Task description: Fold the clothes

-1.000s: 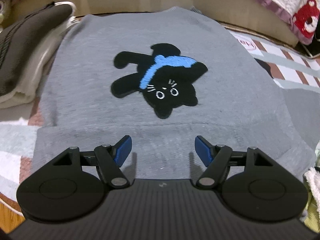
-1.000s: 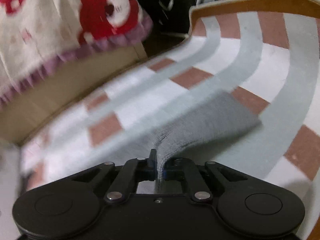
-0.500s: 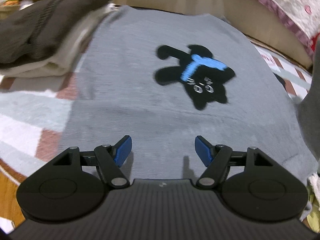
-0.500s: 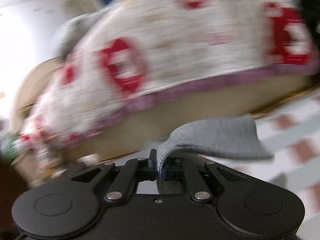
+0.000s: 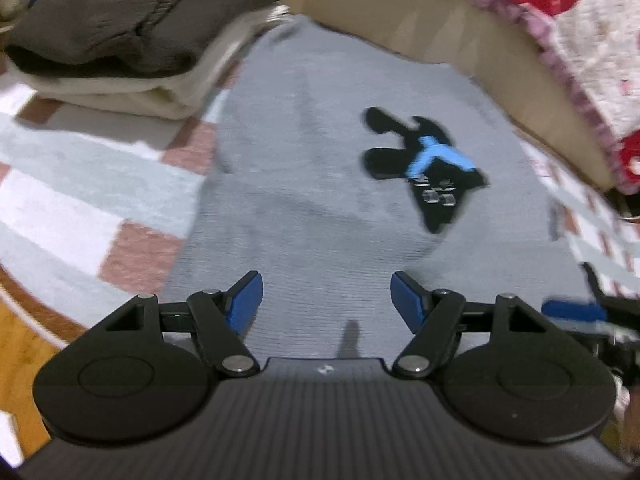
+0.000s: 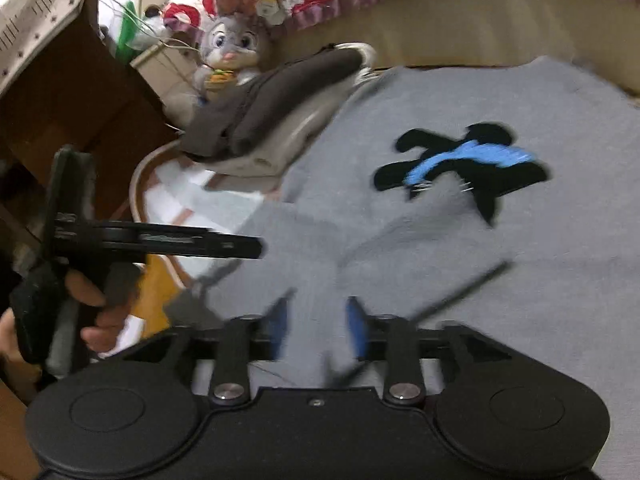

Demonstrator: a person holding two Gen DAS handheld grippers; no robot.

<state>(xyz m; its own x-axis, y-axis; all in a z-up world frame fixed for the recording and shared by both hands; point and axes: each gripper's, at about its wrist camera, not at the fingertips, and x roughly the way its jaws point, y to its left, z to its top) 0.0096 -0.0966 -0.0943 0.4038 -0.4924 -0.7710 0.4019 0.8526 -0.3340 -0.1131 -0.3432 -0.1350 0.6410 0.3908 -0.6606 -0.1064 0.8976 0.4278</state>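
A grey sweater (image 5: 320, 184) with a black cat patch (image 5: 424, 168) lies flat on a striped rug. My left gripper (image 5: 326, 300) is open just above the sweater's near part, with nothing between its blue pads. My right gripper (image 6: 316, 328) is open too, over the sweater (image 6: 520, 280) on the near side of the cat patch (image 6: 460, 168). A grey sleeve (image 6: 312, 236) lies folded across the body in front of it. A hand (image 6: 96, 312) holds the left gripper (image 6: 248, 248) at the left of the right wrist view. Both views are blurred.
A folded stack, brown garment (image 5: 132, 16) on a cream one (image 5: 132, 92), sits beside the sweater's far left corner. A plush bunny (image 6: 232, 44) stands behind the stack (image 6: 280, 92). A bed with a red-and-white quilt (image 5: 580, 20) borders the far side. Wooden floor (image 5: 24, 356) shows past the rug's edge.
My right gripper swung left with the sleeve, laid it across the sweater and let go; it is now open. The left gripper shifted to the left, still open.
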